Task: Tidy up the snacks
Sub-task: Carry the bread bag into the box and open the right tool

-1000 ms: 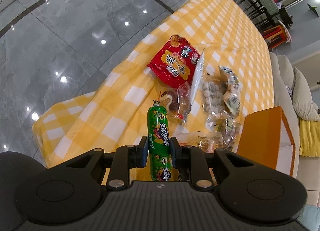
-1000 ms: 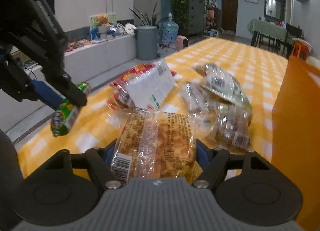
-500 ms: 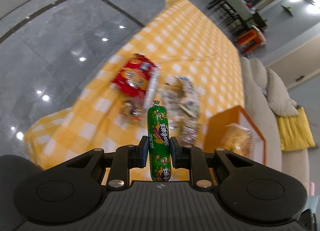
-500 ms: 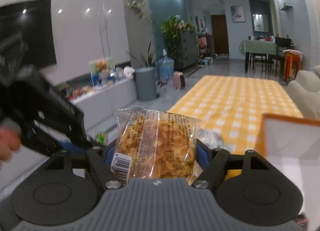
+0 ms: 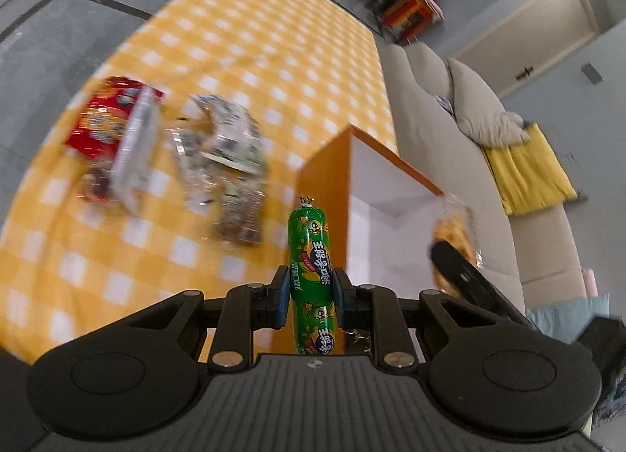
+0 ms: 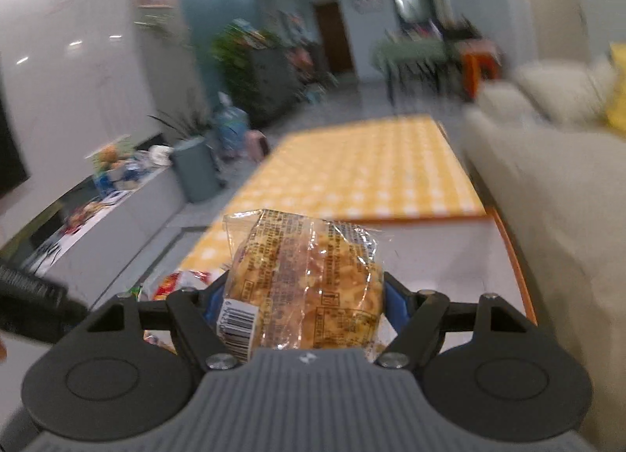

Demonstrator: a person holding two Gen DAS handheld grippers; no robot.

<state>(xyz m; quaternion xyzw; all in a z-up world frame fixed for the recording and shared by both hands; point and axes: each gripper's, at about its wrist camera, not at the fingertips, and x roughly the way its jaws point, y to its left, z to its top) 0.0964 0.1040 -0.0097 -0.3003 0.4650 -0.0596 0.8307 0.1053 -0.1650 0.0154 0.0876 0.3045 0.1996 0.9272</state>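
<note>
Several snack packets (image 5: 164, 155) lay blurred on the yellow checked cloth (image 5: 250, 45). Beside them, the left gripper (image 5: 310, 289) pinched a green sausage stick (image 5: 311, 280) before the orange box (image 5: 375, 217) — the right gripper (image 6: 305, 295) clamped a wrapped bread (image 6: 309, 284) over it.

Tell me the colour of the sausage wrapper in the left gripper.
Bright green, seen best in the left wrist view: sausage.
</note>
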